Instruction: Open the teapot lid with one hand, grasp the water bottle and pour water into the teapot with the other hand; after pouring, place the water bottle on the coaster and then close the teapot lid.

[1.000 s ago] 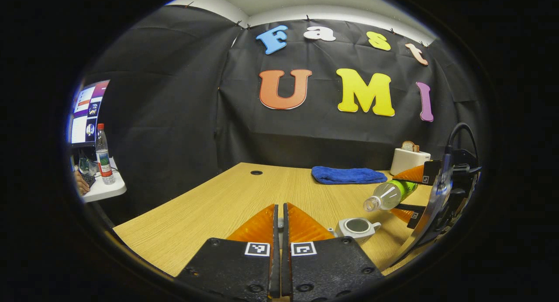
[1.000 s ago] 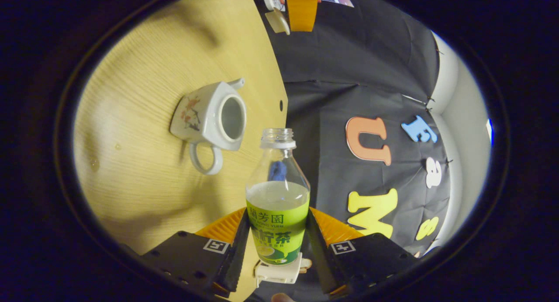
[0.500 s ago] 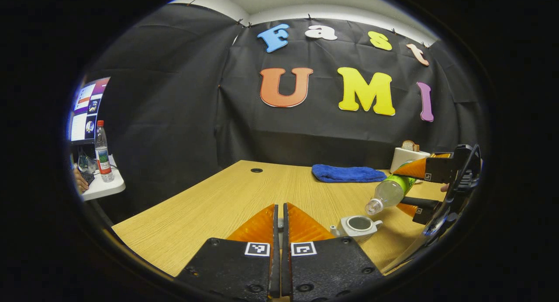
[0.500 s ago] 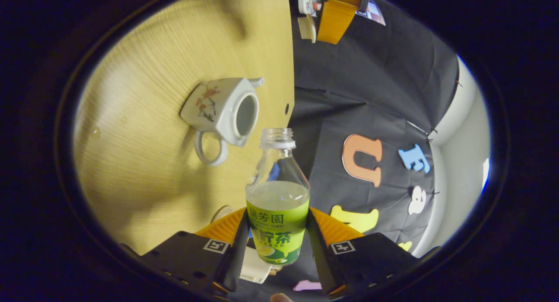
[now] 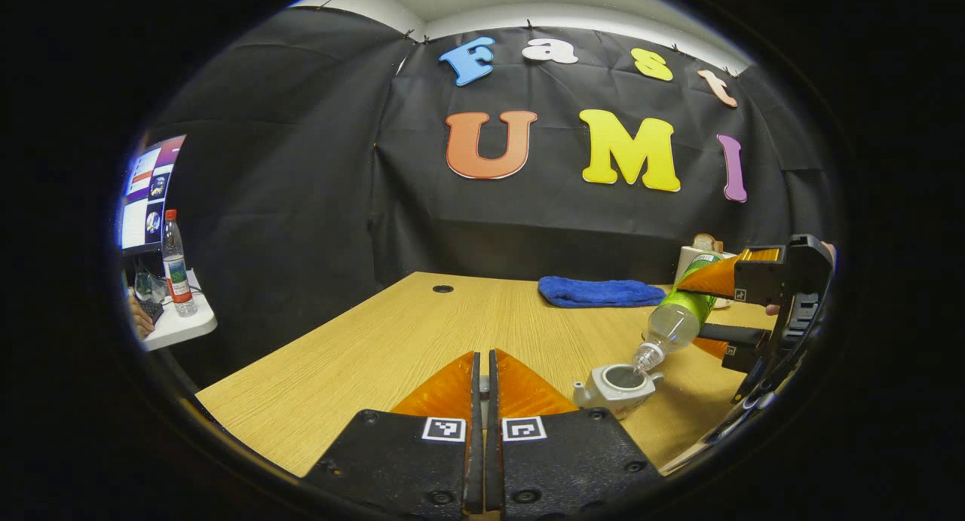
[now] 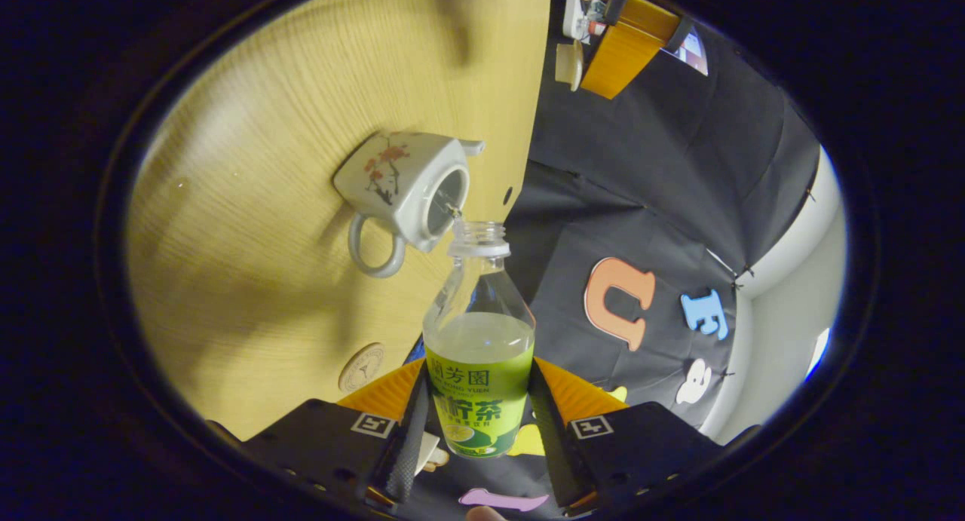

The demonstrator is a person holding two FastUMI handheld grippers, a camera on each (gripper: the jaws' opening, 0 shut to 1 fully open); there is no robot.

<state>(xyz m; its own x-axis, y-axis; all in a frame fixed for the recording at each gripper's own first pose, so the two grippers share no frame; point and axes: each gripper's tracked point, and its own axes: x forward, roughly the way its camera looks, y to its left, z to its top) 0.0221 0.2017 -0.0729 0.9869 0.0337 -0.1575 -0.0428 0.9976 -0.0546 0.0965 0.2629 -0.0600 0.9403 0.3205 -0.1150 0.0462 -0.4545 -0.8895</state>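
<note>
1. Right gripper (image 6: 479, 423) pinches the water bottle (image 6: 479, 370) w/ both fingers on the green label, one each side. Bottle is tipped w/ its open mouth just at the rim of the teapot (image 6: 403, 189).
2. Teapot sits on the wood table (image 6: 249, 227), lid off, hole open, handle toward the right gripper. A thin bit of water looks to be going from mouth to hole, so pouring is prob. just starting.
3. From the left gripper view, the bottle (image 5: 675, 321) leans down over the pot (image 5: 614, 381), w/ the right gripper (image 5: 724, 310) up behind it.
4. Left gripper (image 5: 482, 389) has its fingers pressed close together, a small pale thing between the tips. From the right gripper view, the lid (image 6: 567, 62) is at its tip, held up well away from the pot.
5. Coaster (image 6: 360, 367) lies flat on the table, near the right gripper, apart from the pot. Bottle goes there later.
6. What could go wrong:
   - Mouth is at the edge of the hole, not the middle. Tip too fast & water runs down the pot side onto the table.
   - Bottle is smooth & held low on the label; it could slip or twist in the grip.
   - Mouth could bump the rim & push the pot.
   - Lid could drop if the left fingers loosen.
7. Farther off: blue cloth (image 5: 599, 291) at the back of the table, side table w/ another bottle (image 5: 176, 265) far left.
</note>
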